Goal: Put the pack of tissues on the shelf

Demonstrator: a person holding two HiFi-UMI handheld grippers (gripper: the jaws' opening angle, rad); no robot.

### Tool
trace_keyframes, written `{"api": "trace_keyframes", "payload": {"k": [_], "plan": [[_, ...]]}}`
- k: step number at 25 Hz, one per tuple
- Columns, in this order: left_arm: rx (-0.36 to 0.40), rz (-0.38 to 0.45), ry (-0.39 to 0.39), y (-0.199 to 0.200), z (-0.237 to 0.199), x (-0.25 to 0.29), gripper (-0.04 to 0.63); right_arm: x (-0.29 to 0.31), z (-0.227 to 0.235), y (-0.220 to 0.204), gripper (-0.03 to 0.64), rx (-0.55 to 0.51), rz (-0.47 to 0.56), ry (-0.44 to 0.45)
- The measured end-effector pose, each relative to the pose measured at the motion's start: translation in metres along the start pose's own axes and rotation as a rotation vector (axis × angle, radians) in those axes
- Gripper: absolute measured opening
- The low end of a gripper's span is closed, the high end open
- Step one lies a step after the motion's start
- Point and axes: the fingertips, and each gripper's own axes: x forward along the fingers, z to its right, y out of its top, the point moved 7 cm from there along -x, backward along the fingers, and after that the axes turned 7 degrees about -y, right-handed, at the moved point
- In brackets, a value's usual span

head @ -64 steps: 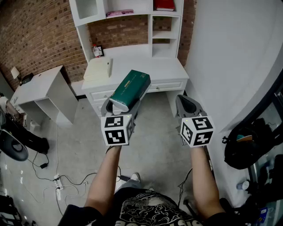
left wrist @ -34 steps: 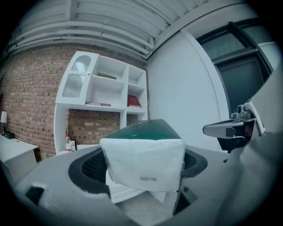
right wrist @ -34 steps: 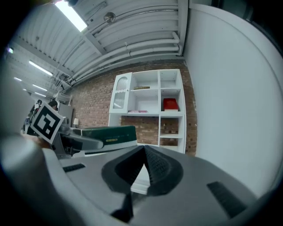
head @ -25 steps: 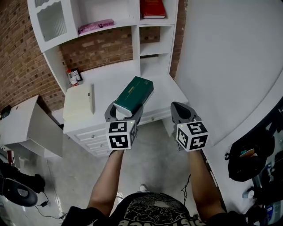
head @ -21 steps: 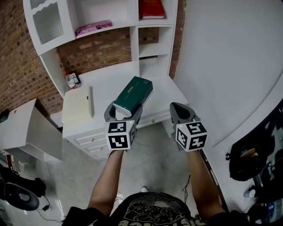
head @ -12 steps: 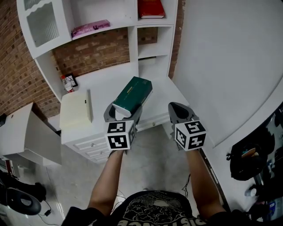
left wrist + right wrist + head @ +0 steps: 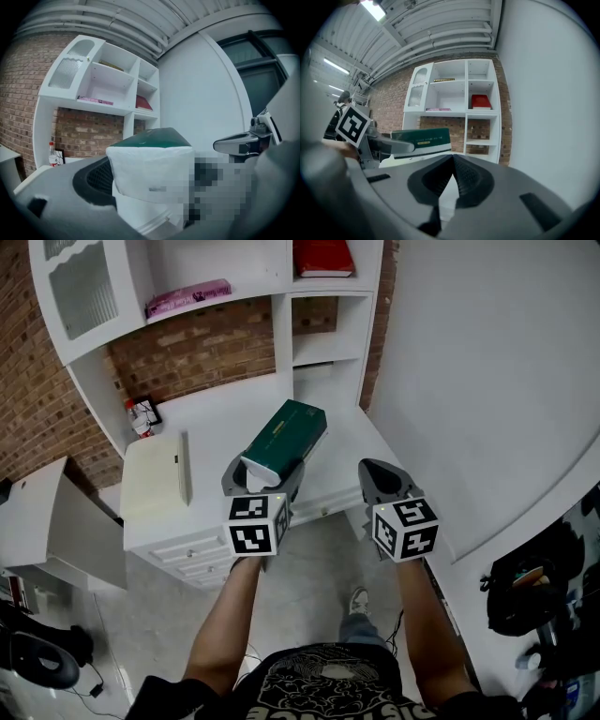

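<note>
Head view, centre: left gripper [image 7: 262,476] clamps the white end of a dark green pack of tissues [image 7: 286,435], tilted up over the white desk [image 7: 225,413]; right gripper [image 7: 380,474] jaws meet, empty.

Bright, even indoor light is filling every view. Ceiling strip lights [image 7: 372,8] are glaring at the right gripper view's top left. Shadows on the white desk [image 7: 230,416] are lying soft. Both gripper views are bending at the edges, corners going black. The pack of tissues [image 7: 150,173] is blurring up close.
</note>
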Motion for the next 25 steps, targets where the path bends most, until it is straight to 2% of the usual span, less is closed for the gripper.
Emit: {"api": "trace_keyframes", "payload": {"k": [8,16,25], "plan": [[0.021,0.001,0.046,0.006,0.003,0.068,0.454,0.05,0.058,-0.007,0.005,0.019,0.023,0.022],[0.024,-0.001,0.118,0.025,0.012,0.149,0.454,0.112,0.132,-0.004,-0.003,0.017,0.024,0.086],[0.025,-0.017,0.189,0.033,0.015,0.217,0.454,0.17,0.186,-0.002,-0.003,0.012,0.023,0.175]]}}
